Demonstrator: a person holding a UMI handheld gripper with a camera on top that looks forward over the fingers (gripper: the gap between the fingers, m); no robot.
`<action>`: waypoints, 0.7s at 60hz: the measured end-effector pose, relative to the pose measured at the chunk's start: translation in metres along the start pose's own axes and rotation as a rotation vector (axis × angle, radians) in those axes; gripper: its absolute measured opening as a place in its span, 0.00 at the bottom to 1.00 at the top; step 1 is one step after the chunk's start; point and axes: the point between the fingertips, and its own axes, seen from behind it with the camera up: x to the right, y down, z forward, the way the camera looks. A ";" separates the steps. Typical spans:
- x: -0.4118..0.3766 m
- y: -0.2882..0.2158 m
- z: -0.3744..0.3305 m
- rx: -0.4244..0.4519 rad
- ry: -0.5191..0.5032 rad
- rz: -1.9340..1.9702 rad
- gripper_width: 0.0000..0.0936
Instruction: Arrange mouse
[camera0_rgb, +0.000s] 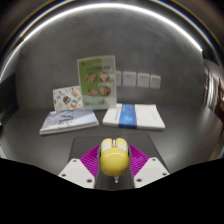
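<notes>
Resembling an office or lab desk: dark tabletop (30, 140) bearing stacked booklets (70, 121) and papers (133, 115), printed leaflets (97, 82) leaning upright, wall sockets (136, 79) lining the pale wall behind.

On a grey table (180, 140) lie a dark mat (117, 148), two booklets (70, 122), and what looks like upright leaflets (97, 80).

The print on the green-and-white upright leaflet (97, 80) was too small to read. The small yellow rounded mouse (113, 157) hid the purple inner pads' (93, 158) contact faces.
</notes>
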 end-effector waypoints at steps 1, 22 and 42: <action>0.003 0.007 0.004 -0.015 -0.004 0.007 0.41; 0.004 0.062 0.041 -0.147 -0.105 -0.024 0.57; 0.045 0.041 -0.055 -0.050 -0.120 0.092 0.90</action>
